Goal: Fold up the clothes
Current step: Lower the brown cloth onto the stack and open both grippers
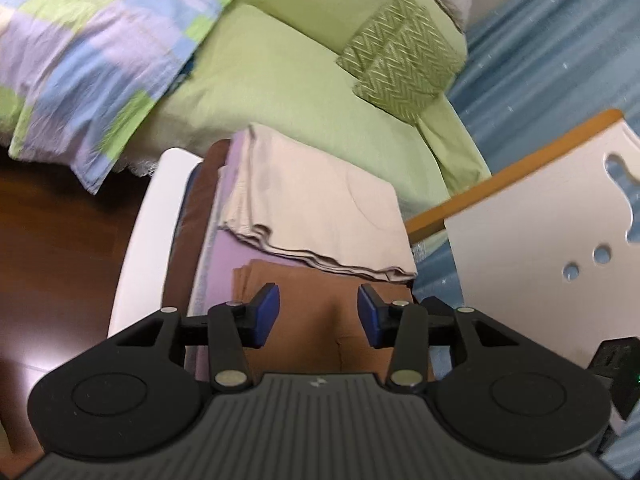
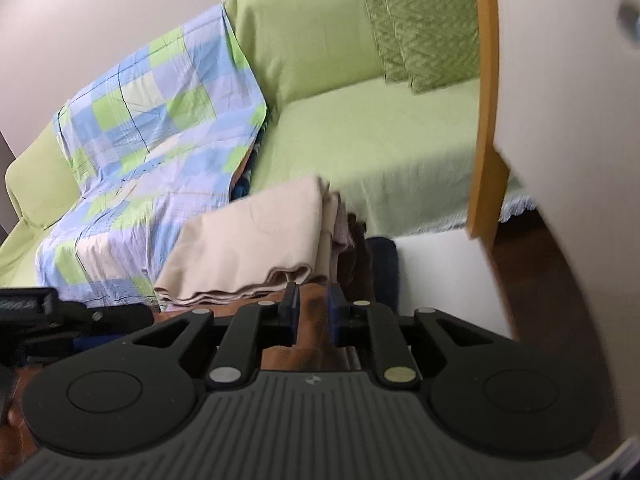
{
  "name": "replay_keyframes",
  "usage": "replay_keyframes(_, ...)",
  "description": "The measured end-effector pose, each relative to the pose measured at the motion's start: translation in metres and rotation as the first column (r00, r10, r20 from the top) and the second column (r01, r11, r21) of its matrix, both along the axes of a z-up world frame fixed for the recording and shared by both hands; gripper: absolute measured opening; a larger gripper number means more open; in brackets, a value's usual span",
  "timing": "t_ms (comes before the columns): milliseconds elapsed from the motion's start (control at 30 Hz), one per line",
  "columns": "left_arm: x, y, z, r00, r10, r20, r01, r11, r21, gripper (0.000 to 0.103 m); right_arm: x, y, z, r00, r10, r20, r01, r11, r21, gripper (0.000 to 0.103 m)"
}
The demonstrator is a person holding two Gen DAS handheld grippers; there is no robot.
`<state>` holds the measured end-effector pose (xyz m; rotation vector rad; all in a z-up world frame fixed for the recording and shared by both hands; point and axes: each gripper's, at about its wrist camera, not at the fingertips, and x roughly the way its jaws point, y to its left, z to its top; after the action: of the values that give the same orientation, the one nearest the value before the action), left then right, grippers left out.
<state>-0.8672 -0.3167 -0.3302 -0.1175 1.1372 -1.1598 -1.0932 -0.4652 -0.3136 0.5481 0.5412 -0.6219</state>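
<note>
Brown cloth (image 2: 312,320): nearest garment, in front of the beige stack (image 1: 320,216).
Right gripper (image 2: 314,308): jaws narrow, pinching the brown cloth to lift it.
Left gripper (image 1: 319,316): jaws half-wide, empty, above the same cloth.

One folded beige cloth (image 1: 316,208) lies on top of the stack, at twelve o'clock from the grippers. Under it are one folded lilac cloth (image 1: 232,248) and one flat brown cloth (image 1: 320,304), with at least one dark brown layer (image 2: 358,248) and one navy layer (image 2: 384,264) at the edge; how many lie lower cannot be told. Two green zigzag-patterned cushions (image 2: 424,32) stand at one o'clock. One blue, green and lilac checked sheet (image 2: 160,128) is draped at ten o'clock.
</note>
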Motion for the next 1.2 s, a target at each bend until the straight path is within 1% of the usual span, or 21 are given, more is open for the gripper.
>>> replay_keyframes(100,0.002,-0.01,-0.016,1.0,-0.007,0.015,0.006,0.999,0.038,0.049,0.004,0.004,-0.006,1.0,0.019,-0.021,-0.019,1.0,0.008,0.013)
replay_keyframes(133,0.005,-0.011,-0.02,1.0,-0.004,0.012,0.004,0.999,0.04,0.049,0.011,0.001,-0.017,0.999,0.025,-0.043,-0.025,1.0,0.003,0.013)
replay_keyframes(200,0.01,-0.01,-0.025,1.0,0.001,-0.001,-0.001,0.999,0.038,0.048,0.015,-0.003,-0.023,0.998,0.029,-0.048,-0.029,1.0,0.004,0.013)
replay_keyframes(267,0.011,-0.007,-0.018,1.0,0.01,0.013,-0.01,0.999,0.041,0.048,0.019,-0.01,-0.028,0.998,0.033,-0.049,-0.033,0.999,0.004,0.017)
replay_keyframes(400,0.005,0.014,0.003,0.999,0.028,0.043,-0.03,0.999,0.034,0.049,0.012,-0.012,-0.012,0.999,0.01,-0.038,-0.011,0.999,-0.032,0.018)
replay_keyframes(467,-0.003,0.026,0.012,0.998,0.027,0.05,-0.028,0.999,0.037,0.049,-0.003,-0.004,0.005,1.0,-0.016,-0.007,0.016,0.998,-0.055,0.02)
replay_keyframes(567,-0.018,0.037,0.016,0.997,0.007,0.073,-0.01,0.999,0.042,0.049,-0.02,0.016,0.02,1.0,-0.003,0.014,0.003,0.999,-0.05,0.02)
replay_keyframes(633,-0.031,0.038,0.013,0.995,-0.018,0.095,0.013,0.998,0.058,0.049,-0.025,0.031,0.021,1.0,0.022,0.002,-0.022,0.998,-0.055,0.02)
replay_keyframes(700,-0.037,0.033,0.003,0.995,-0.042,0.09,0.034,0.996,0.087,0.049,-0.026,0.046,0.016,0.999,0.051,-0.013,-0.052,0.997,-0.063,0.02)
replay_keyframes(733,-0.039,0.03,-0.004,0.994,-0.049,0.093,0.038,0.993,0.11,0.049,-0.022,0.053,0.003,0.996,0.072,-0.05,-0.075,0.996,-0.056,0.019)
replay_keyframes(800,-0.042,0.025,-0.015,0.994,-0.053,0.1,0.037,0.987,0.155,0.049,-0.017,0.053,-0.009,0.994,0.071,-0.079,-0.076,0.995,-0.057,0.019)
replay_keyframes(867,-0.041,0.025,-0.015,0.994,-0.042,0.105,0.023,0.985,0.17,0.049,-0.012,0.049,-0.021,0.991,0.07,-0.111,-0.076,0.996,-0.054,0.019)
replay_keyframes(900,-0.041,0.026,-0.012,0.993,-0.032,0.111,0.013,0.986,0.169,0.049,-0.012,0.046,-0.019,0.992,0.069,-0.103,-0.074,0.996,-0.049,0.019)
replay_keyframes(933,-0.041,0.027,-0.007,0.993,-0.023,0.12,0.003,0.986,0.166,0.05,-0.011,0.043,-0.016,0.993,0.068,-0.095,-0.072,0.996,-0.045,0.019)
replay_keyframes(1000,-0.043,0.031,0.005,0.99,-0.007,0.139,-0.016,0.987,0.16,0.055,-0.012,0.043,-0.009,0.993,0.072,-0.093,-0.078,0.996,-0.054,0.019)
replay_keyframes(1033,-0.044,0.032,0.009,0.99,-0.002,0.143,-0.02,0.987,0.157,0.062,-0.016,0.046,-0.001,0.994,0.073,-0.08,-0.078,0.995,-0.062,0.02)
replay_keyframes(1067,-0.046,0.033,0.012,0.989,-0.001,0.149,-0.022,0.988,0.152,0.064,-0.019,0.049,0.008,0.995,0.074,-0.067,-0.079,0.994,-0.071,0.02)
replay_keyframes(1133,-0.05,0.034,0.017,0.987,-0.003,0.163,-0.021,0.989,0.146,0.064,-0.021,0.054,0.013,0.994,0.075,-0.074,-0.08,0.994,-0.075,0.02)
replay_keyframes(1200,-0.054,0.026,0.008,0.986,-0.028,0.162,-0.001,0.984,0.177,0.065,-0.021,0.056,0.01,0.993,0.08,-0.084,-0.085,0.994,-0.069,0.02)
